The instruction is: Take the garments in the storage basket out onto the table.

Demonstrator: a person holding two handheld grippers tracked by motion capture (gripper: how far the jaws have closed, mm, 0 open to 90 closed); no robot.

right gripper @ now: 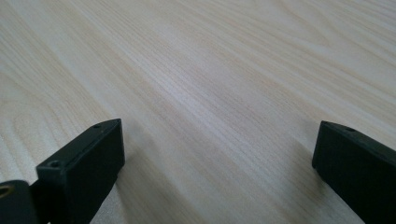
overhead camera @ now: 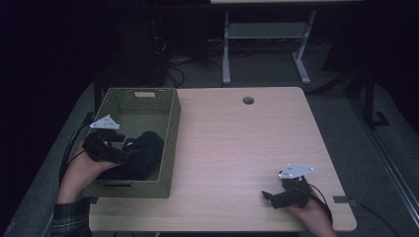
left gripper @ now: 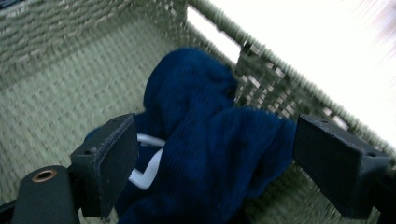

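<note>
A light wooden table (overhead camera: 232, 148) carries a green woven basket (overhead camera: 170, 143) at nine o'clock; a cable hole (overhead camera: 248, 100) sits at twelve.

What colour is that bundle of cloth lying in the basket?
Dark navy blue; the cloth bundle shows best in the left gripper view.

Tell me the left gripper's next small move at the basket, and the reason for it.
Probably shut the left gripper on the dark blue knitted cloth bundle. Its jaws stand wide open on either side of the bundle, which lies inside the green woven basket, so a grasp looks ready. The right gripper rests open over the bare wooden table.
</note>
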